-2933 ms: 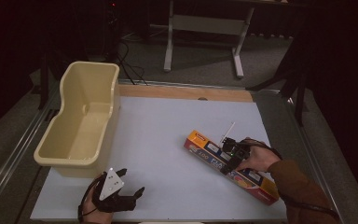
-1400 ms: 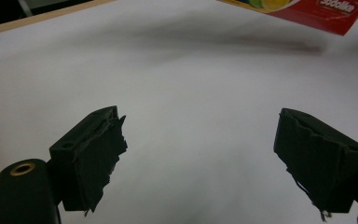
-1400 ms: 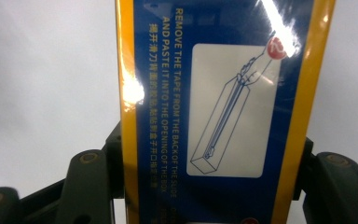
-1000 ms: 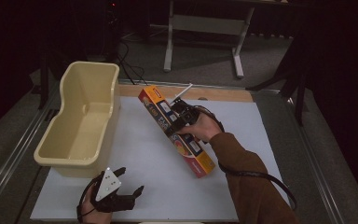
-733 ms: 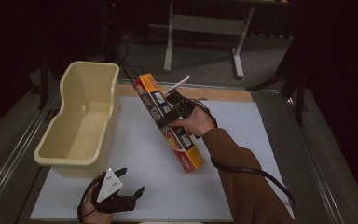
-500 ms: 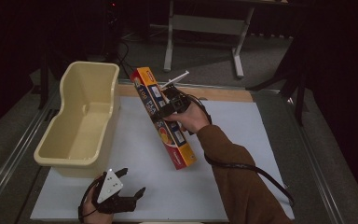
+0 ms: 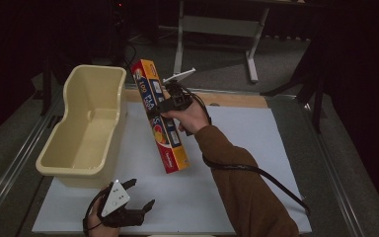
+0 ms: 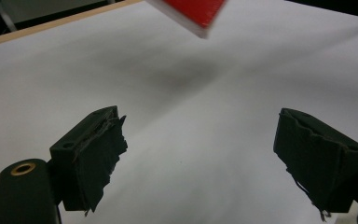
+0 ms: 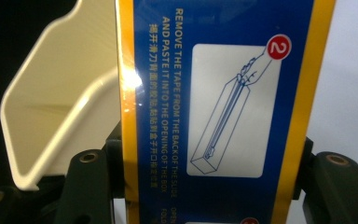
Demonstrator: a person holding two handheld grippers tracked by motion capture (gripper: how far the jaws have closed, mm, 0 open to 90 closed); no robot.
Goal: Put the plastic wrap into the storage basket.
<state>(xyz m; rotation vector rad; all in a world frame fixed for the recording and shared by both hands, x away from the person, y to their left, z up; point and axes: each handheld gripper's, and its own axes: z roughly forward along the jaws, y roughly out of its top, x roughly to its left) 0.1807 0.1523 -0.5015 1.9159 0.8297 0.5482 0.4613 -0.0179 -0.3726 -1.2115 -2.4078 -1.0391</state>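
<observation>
A long orange and blue wrap box [image 7: 159,116] hangs in the air over the white mat, tilted, its upper end close to the cream plastic bin [image 7: 84,129]. My right gripper [image 7: 170,101] is shut on the box near its upper half. In the right gripper view the blue printed face of the box [image 9: 214,107] fills the space between both jaws, with the bin [image 9: 60,98] behind it at the left. My left gripper [image 7: 137,197] rests at the near edge of the mat, open, with nothing between its jaws. A red corner of the box [image 8: 191,11] hangs above the mat in the left gripper view.
The white mat [image 7: 256,148] covers the table, with a wooden strip [image 7: 237,98] along its far edge. Metal rails run down both sides. A black cable [image 7: 256,173] trails from the right gripper across the mat. A table frame [image 7: 217,29] stands behind on the dark floor.
My right gripper has lifted the box off the right side of the mat and carried it left and up, toward the bin. The left gripper has stayed in place.
</observation>
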